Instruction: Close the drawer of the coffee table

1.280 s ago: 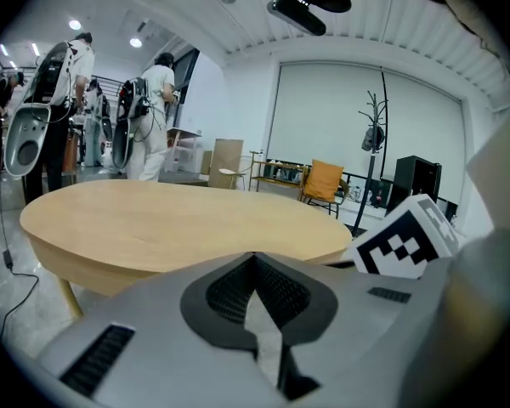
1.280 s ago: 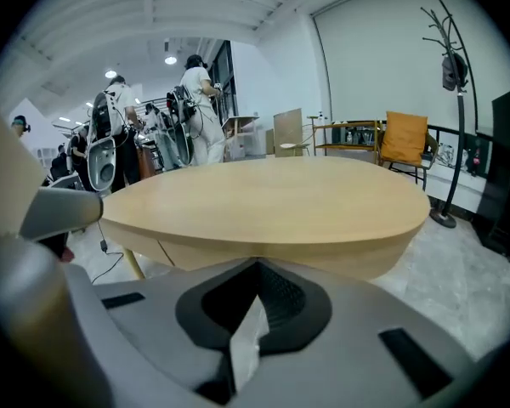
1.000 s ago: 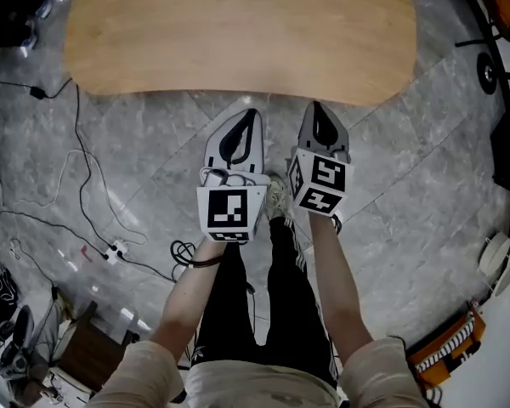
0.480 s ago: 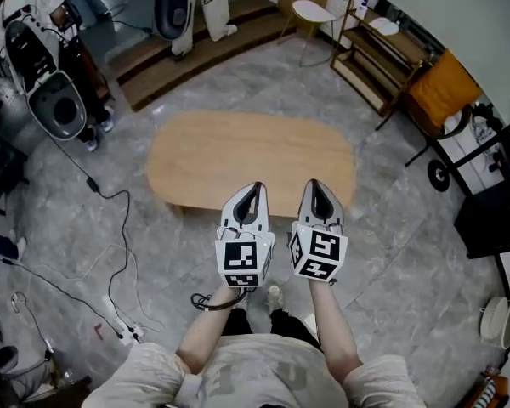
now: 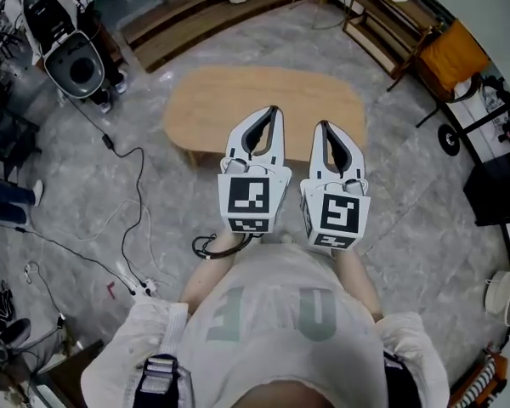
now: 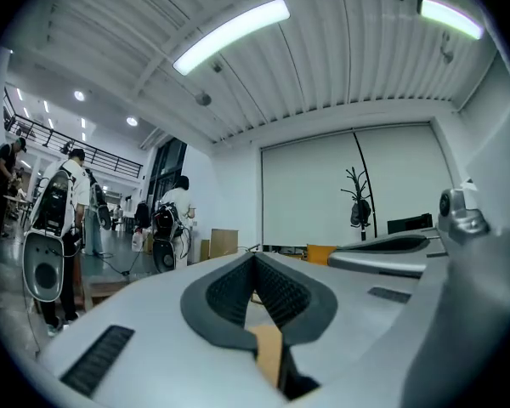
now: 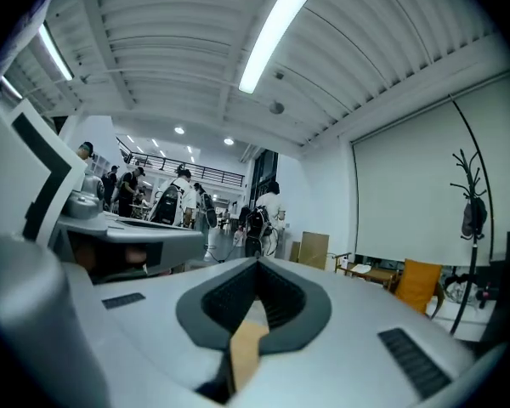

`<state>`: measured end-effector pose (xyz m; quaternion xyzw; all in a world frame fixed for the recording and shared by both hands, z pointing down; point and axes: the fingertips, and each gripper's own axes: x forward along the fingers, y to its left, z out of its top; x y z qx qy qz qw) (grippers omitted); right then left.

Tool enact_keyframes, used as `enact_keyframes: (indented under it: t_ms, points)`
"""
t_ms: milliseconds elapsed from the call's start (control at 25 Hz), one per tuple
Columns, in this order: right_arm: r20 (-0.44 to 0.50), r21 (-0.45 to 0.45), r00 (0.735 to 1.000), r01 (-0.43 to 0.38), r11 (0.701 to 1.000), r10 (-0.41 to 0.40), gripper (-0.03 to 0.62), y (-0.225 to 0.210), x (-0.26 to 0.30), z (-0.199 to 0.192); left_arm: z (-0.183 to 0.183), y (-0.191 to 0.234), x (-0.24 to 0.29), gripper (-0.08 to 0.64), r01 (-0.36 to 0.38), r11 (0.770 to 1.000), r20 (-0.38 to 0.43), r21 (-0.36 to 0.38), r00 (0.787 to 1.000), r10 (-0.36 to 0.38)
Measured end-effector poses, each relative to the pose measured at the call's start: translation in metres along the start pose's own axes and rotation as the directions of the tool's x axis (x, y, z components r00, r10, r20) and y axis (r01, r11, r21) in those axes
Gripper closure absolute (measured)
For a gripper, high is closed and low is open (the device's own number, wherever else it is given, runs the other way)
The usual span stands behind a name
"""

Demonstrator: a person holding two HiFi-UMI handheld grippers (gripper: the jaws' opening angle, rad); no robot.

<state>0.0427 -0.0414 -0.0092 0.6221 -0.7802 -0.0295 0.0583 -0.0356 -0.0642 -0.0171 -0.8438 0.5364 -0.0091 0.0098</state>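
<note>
The coffee table [image 5: 221, 100], an oval with a light wood top, stands on the grey stone floor well below me; no drawer shows from above. Both grippers are held up side by side, pointing level, in front of the person's chest. The left gripper [image 5: 273, 110] has its jaws together with nothing between them, and the right gripper [image 5: 325, 127] is the same. In the left gripper view the left gripper [image 6: 255, 257] looks out across the room, and in the right gripper view so does the right gripper [image 7: 257, 263]. Neither touches the table.
Black cables [image 5: 127, 219] trail over the floor at the left. A white and black machine [image 5: 72, 62] stands at the back left. An orange chair [image 5: 446, 53] and a shelf unit [image 5: 382, 15] sit at the back right. People [image 6: 64, 219] stand far off.
Both grippers have risen a long way, from near the table's front edge to chest height. The head camera rose too, so the table looks smaller and lower.
</note>
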Motion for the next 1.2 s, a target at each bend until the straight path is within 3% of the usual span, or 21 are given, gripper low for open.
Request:
enact_keyframes:
  t_ms: [160, 1200]
  points:
    - [-0.008, 0.042, 1.0, -0.005, 0.999, 0.005, 0.586, 0.004, -0.015, -0.007, -0.002, -0.002, -0.015, 0.554, -0.002, 1.0, -0.009, -0.013, 1.0, 0.002]
    - [-0.065, 0.064, 0.998, 0.021, 0.998, -0.017, 0.586, -0.006, -0.026, -0.033, -0.022, -0.018, -0.015, 0.554, 0.035, 0.999, -0.072, 0.006, 0.997, -0.034]
